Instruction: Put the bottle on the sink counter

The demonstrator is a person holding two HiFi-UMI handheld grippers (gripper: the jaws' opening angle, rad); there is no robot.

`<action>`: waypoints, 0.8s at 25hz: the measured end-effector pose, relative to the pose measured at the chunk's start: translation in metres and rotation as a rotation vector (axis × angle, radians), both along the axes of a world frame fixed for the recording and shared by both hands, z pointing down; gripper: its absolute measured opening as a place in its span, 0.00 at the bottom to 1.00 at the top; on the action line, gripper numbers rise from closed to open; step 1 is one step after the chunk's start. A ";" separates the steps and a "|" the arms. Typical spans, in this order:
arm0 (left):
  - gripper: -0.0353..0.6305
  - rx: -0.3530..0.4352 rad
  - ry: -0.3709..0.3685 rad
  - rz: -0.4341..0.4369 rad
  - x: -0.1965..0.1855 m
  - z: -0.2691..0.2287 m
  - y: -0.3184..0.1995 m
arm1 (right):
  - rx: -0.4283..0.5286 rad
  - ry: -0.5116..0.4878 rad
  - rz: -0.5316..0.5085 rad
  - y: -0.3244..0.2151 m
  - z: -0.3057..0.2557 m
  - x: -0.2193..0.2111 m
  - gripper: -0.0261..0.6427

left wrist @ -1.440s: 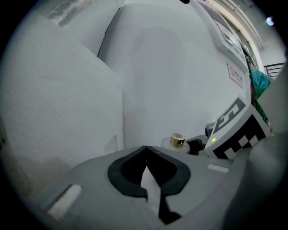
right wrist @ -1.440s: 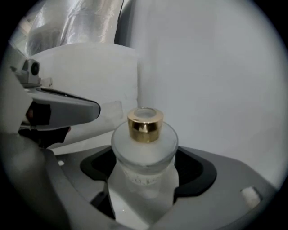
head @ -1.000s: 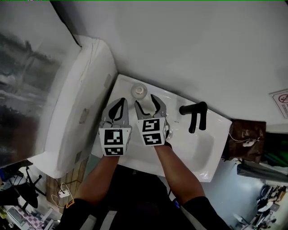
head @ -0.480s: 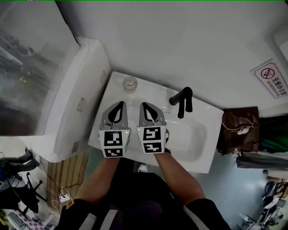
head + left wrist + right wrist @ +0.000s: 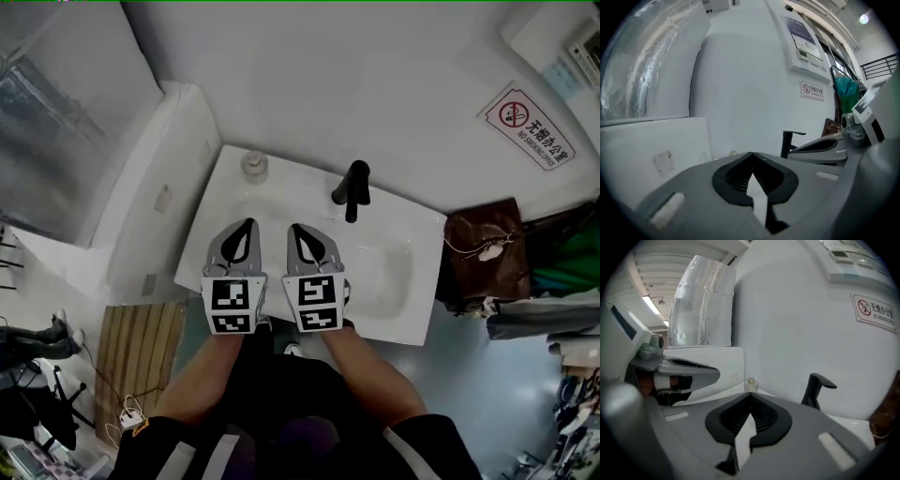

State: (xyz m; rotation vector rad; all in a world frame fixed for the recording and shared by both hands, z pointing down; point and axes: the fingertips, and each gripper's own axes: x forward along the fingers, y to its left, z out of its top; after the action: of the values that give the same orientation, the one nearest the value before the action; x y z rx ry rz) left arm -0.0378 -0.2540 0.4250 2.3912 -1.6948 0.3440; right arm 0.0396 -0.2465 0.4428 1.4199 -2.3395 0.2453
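Now, step: we judge bottle [image 5: 254,165] placed on sink counter [image 5: 281,180].
Jaws: left gripper [image 5: 247,224], right gripper [image 5: 293,228] closed, empty.
Next: nothing left.

Basin [image 5: 386,270] lies open; faucet [image 5: 353,188] stands behind it — bottle [image 5: 253,166] in the corner.

White sink counter [image 5: 220,214], pale bottle [image 5: 253,166], black faucet [image 5: 353,187], brown bag [image 5: 478,258], red-and-white wall sign [image 5: 532,125]

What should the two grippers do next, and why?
Probably just draw both back to rest. The bottle stands in the back corner of the sink counter, left of the faucet, and the left gripper and right gripper are apart from it, jaws shut on nothing. The job looks done.
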 end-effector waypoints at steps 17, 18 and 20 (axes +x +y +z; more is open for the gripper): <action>0.05 0.024 0.030 -0.018 0.039 -0.021 0.115 | 0.091 -0.072 -0.018 0.107 -0.034 0.043 0.04; 0.05 0.027 0.029 -0.020 0.041 -0.023 0.123 | 0.099 -0.074 -0.023 0.115 -0.037 0.044 0.04; 0.05 0.025 0.035 -0.017 0.047 -0.026 0.137 | 0.119 -0.086 -0.033 0.128 -0.046 0.045 0.04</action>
State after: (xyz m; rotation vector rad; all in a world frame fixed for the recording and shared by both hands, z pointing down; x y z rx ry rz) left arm 0.0089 -0.1166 0.3995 2.3847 -1.7137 0.2784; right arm 0.0844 -0.1181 0.3969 1.4512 -2.4817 0.1631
